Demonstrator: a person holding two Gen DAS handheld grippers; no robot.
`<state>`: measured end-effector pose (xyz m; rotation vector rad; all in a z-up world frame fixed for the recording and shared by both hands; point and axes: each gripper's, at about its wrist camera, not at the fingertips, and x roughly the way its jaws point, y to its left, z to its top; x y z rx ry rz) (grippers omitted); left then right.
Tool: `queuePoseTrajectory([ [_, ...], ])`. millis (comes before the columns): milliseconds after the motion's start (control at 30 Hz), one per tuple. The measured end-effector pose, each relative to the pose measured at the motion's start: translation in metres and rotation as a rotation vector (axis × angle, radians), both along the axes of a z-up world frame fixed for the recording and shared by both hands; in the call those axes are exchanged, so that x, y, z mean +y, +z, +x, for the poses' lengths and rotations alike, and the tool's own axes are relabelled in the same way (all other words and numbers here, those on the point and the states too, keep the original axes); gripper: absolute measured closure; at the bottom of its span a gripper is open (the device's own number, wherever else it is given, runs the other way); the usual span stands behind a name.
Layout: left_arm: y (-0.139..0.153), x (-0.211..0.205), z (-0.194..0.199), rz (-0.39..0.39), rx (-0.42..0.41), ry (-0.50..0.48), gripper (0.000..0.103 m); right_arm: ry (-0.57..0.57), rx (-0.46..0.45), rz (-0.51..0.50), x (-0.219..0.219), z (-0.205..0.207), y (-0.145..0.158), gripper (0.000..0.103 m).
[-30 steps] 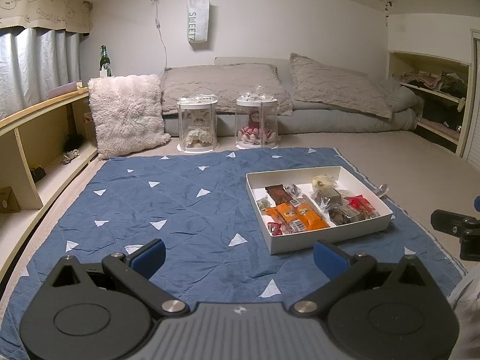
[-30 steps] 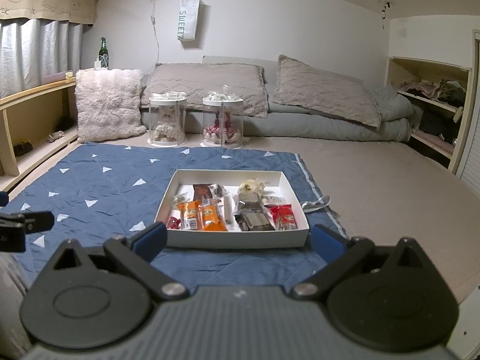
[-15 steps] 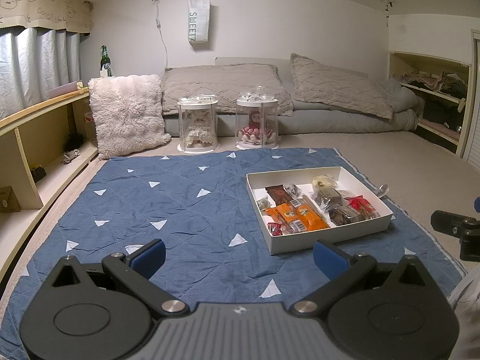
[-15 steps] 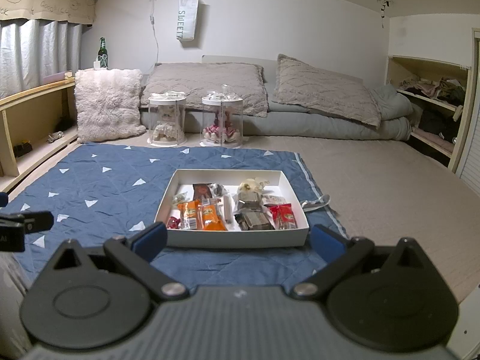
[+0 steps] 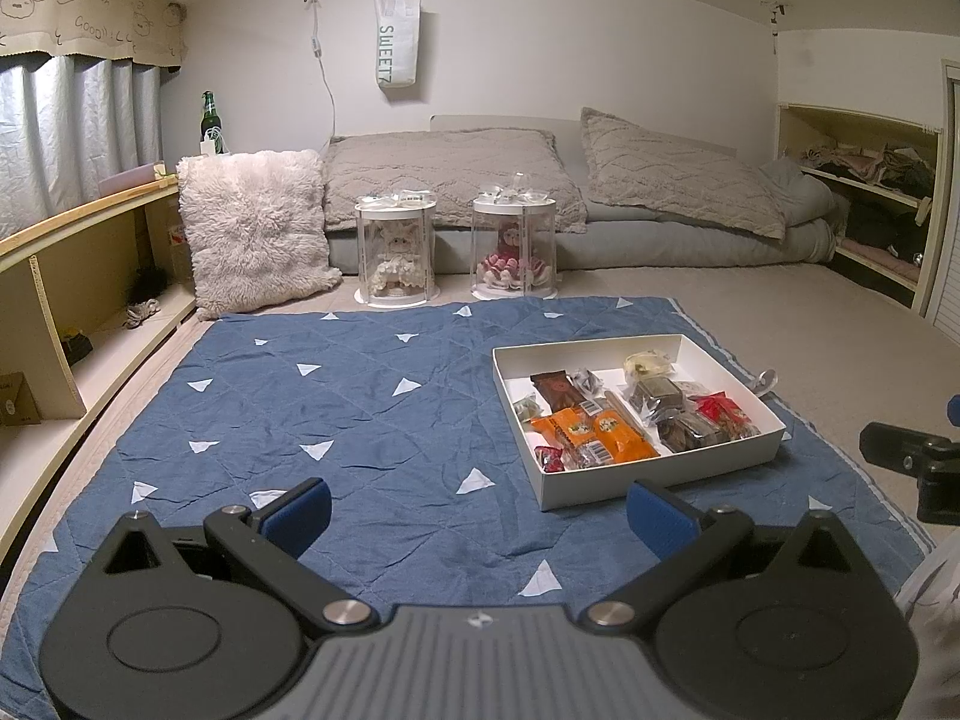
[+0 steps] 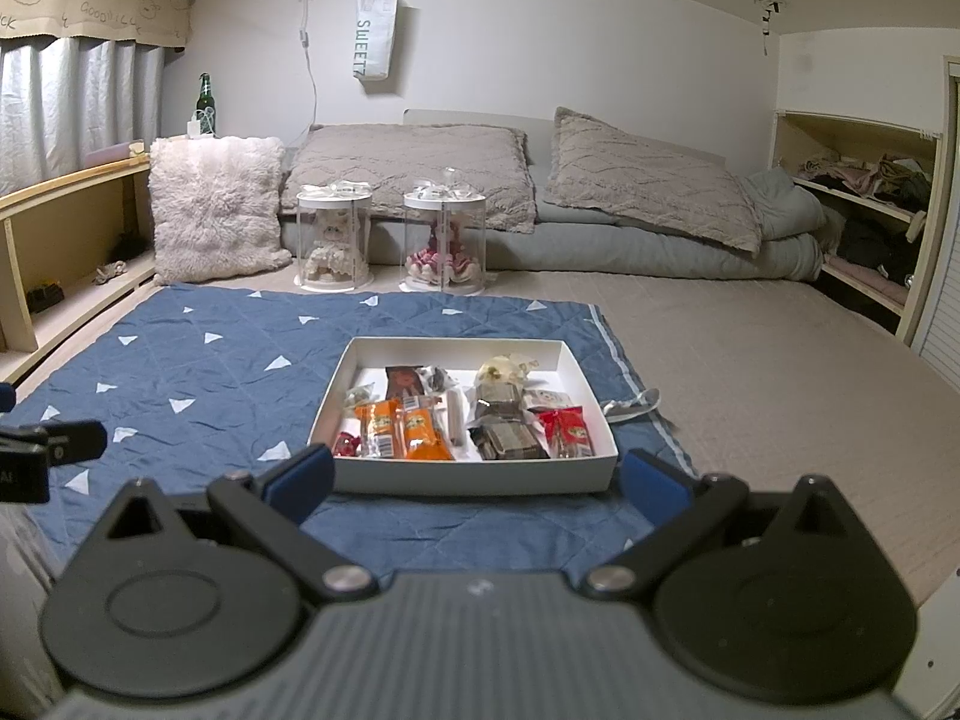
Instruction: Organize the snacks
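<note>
A white shallow box (image 5: pixel 660 477) (image 6: pixel 474 483) lies on the blue quilted mat (image 5: pixel 336 420) (image 6: pixel 198 360). It holds several wrapped snacks: orange packets (image 5: pixel 600 432) (image 6: pixel 414 429), a brown bar (image 5: pixel 558 389) (image 6: pixel 403 381), dark packs (image 5: pixel 684 429) (image 6: pixel 510 441), and a red pack (image 5: pixel 726 414) (image 6: pixel 564 426). My left gripper (image 5: pixel 480 516) is open and empty above the mat, with the box ahead to the right. My right gripper (image 6: pixel 477 486) is open and empty, just in front of the box's near wall.
Two clear cylinders with dolls (image 5: pixel 396 258) (image 6: pixel 444 246) stand at the mat's far edge before a low bed. A fluffy cushion (image 5: pixel 258 234) leans at the left. Wooden shelves (image 5: pixel 54 324) run along the left, and a cupboard (image 6: pixel 864 228) is at the right.
</note>
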<state>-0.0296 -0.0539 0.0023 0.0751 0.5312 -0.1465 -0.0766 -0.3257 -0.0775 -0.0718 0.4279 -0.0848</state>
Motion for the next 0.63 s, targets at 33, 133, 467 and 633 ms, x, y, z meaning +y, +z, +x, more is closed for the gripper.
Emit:
queuePoseTrajectory([
  [33,0.0000,0.0000,0.0000,0.000,0.000,0.000,0.000,0.000,0.000,0.000,0.0000,0.0000,0.0000,0.000],
  [133,-0.0001,0.0000,0.0000,0.000,0.000,0.000,0.000,0.001,0.000,0.000,-0.0007,0.0003,0.0001,0.000],
  [467,-0.0008,0.0009,0.0005,0.003,0.000,0.001,0.000,0.001,0.001,0.000,-0.0018,0.0007,-0.0003,0.000],
  [633,-0.0011,0.0015,0.0012,-0.005,0.002,0.007,0.000,0.002,0.002,-0.001,-0.0028,0.0005,-0.0013,0.000],
])
